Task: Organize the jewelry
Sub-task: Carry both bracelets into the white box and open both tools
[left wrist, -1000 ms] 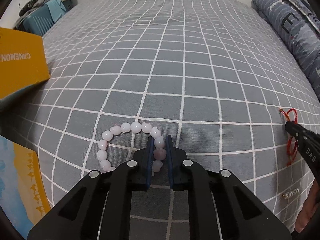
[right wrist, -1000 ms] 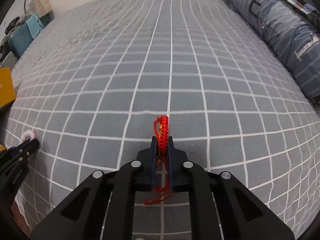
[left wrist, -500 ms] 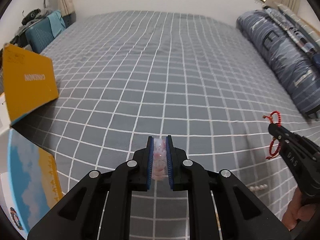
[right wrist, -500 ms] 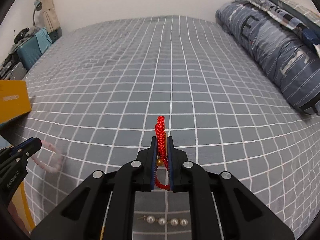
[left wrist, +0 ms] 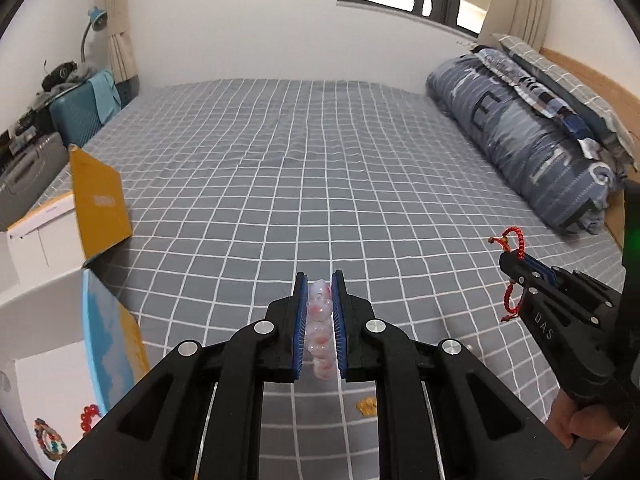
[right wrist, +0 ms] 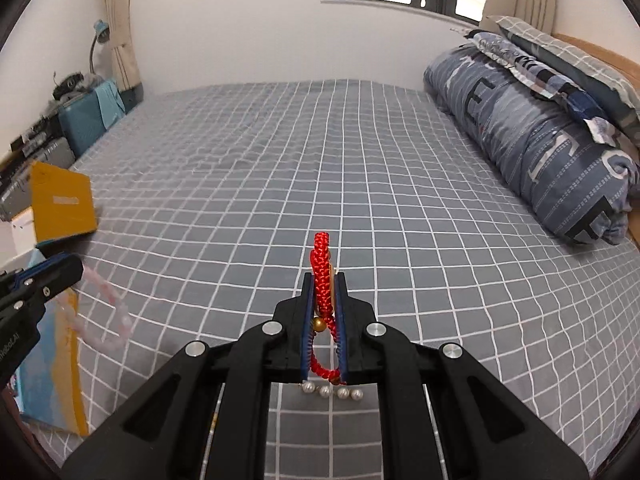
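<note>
Across both views a bed covered by a grey sheet with a white grid is spread out, and a rolled blue quilt is laid along its right side. At the left edge of the bed, a white box with a raised yellow flap is set, and nearer the camera a second white box is seen with beaded bracelets lying in it.

Above the sheet, the left gripper is held with its jaws closed narrowly on a pink bead bracelet, which is pinched between the blue pads and lifted clear of the bed. Off to the right, the right gripper is held likewise, its jaws pressed shut on a red braided bracelet whose loop stands up past the fingertips while the rest hangs below.

On the sheet beneath the right gripper a short row of pearls is left lying. A small gold piece is seen on the sheet under the left gripper.
</note>
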